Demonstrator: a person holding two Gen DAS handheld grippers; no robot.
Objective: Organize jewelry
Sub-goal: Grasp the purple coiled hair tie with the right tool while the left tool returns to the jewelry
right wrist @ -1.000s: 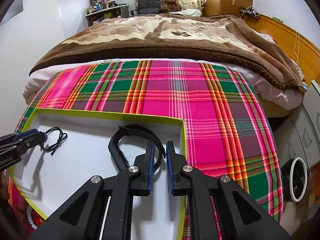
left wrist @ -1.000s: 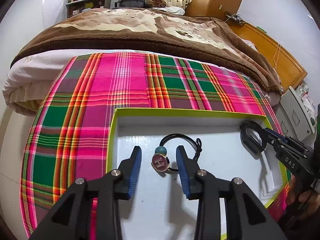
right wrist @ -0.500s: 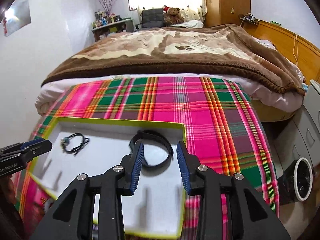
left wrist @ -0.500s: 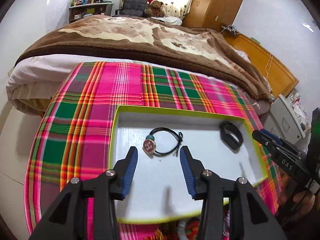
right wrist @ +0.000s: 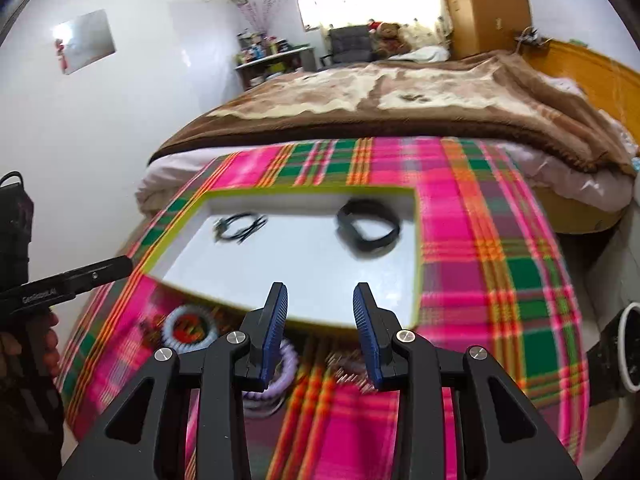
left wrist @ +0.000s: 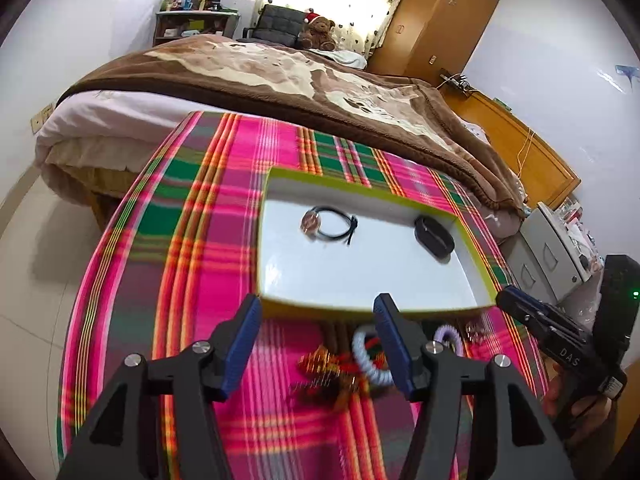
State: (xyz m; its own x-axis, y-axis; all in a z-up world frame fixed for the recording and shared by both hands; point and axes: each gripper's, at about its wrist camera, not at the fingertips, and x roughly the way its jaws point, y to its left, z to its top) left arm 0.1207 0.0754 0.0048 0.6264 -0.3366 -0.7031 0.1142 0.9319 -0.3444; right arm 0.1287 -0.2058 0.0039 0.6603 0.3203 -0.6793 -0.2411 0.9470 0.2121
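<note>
Two bracelets already lie in the white tray [left wrist: 476, 248]. The left claw [left wrist: 316, 344] is opening, empty; the right claw [right wrist: 320, 332] gapes empty. Next, pick a coil hair tie [left wrist: 370, 354] from the counter.

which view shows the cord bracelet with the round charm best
The left wrist view: the cord bracelet lies fairly sharp in the white tray, round charm facing the camera. In the right wrist view it is motion-blurred, only a dark cord loop, charm not discernible.
</note>
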